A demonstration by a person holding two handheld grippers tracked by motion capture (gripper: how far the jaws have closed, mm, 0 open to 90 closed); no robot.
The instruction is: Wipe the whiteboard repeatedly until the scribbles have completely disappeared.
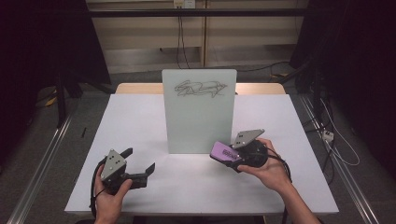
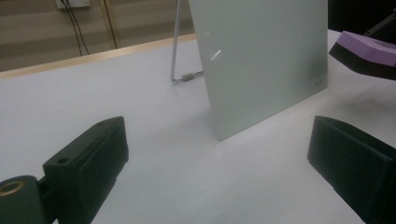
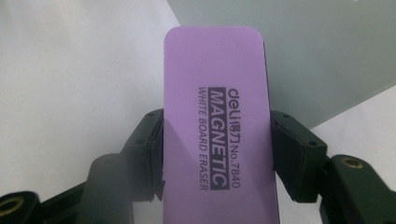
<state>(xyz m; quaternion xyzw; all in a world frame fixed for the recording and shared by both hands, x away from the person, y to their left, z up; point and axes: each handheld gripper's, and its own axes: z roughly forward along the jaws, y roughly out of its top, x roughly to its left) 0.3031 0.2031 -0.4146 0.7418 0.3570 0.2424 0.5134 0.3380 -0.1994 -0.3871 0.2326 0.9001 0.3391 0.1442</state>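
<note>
In the high view, a white worktop carries a small whiteboard that stands upright near its middle, with a dark scribble across its upper part. The right hand-held gripper is held just in front of the lower right corner of the whiteboard. Its jaws are closed on a purple eraser, which is lifted above the worktop and points toward the board. Whether the eraser touches the board, I cannot tell from here. The left hand-held gripper rests low at the front left of the worktop, well apart from the board, with its jaws spread wide and nothing between them.

In the left gripper view, the two black jaws stand far apart over the bare worktop. The whiteboard leans back slightly on a thin metal stand. The purple eraser, with a dark underside, hangs in the air at the right edge, near the board.

In the right gripper view, the jaws press on both long sides of the eraser. Its purple face carries the print "MAGNETIC WHITE BOARD ERASER". The whiteboard lies just behind its far end.
</note>
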